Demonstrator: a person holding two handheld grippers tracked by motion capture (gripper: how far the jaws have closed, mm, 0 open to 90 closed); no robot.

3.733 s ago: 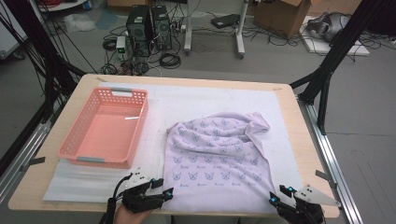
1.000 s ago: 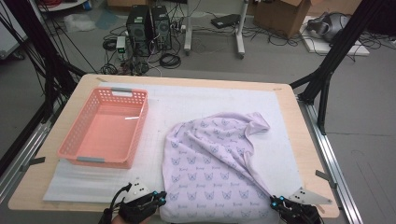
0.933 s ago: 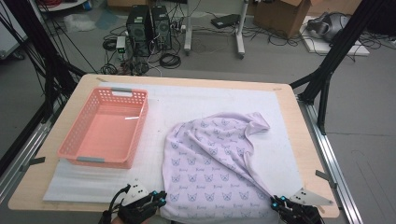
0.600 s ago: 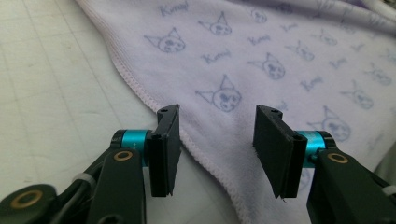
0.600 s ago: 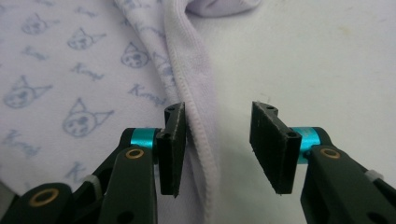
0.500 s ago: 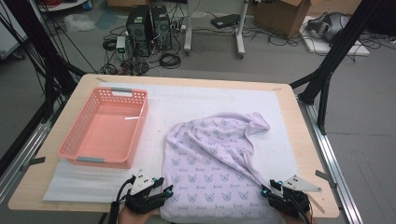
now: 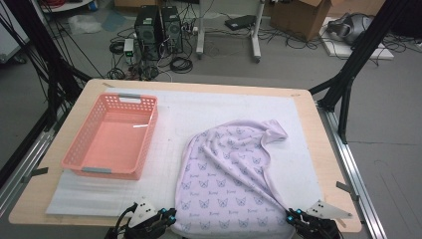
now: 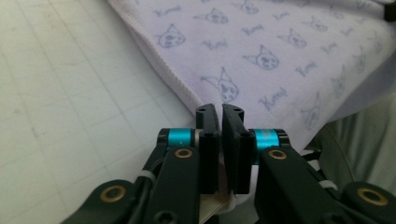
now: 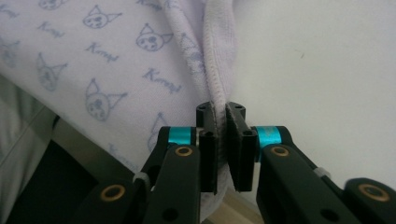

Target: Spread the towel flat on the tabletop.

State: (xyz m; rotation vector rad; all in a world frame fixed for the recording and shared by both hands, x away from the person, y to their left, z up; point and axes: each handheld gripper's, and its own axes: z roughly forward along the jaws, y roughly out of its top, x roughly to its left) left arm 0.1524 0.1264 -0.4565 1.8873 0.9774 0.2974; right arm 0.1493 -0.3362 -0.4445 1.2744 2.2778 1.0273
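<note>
The left gripper point(image 7: 166, 217) and right gripper point(image 7: 294, 217), jaws clamped, each pinch a near corner of the lilac printed cloth point(image 7: 231, 184) lying on the white mat point(image 7: 199, 114). Lifting both corners evenly should keep the hem taut. The pink basket point(image 7: 79, 159) stands empty to its left.

Left gripper point(image 7: 166, 217): low at the near-left of the high view, jaws pointing forward and nearly closed, pinched on a cloth edge in its own view point(image 8: 220, 112).
Right gripper point(image 7: 292, 215): low at the near-right, grey plate on top, jaws pressed together on a cloth hem point(image 9: 220, 111).
</note>
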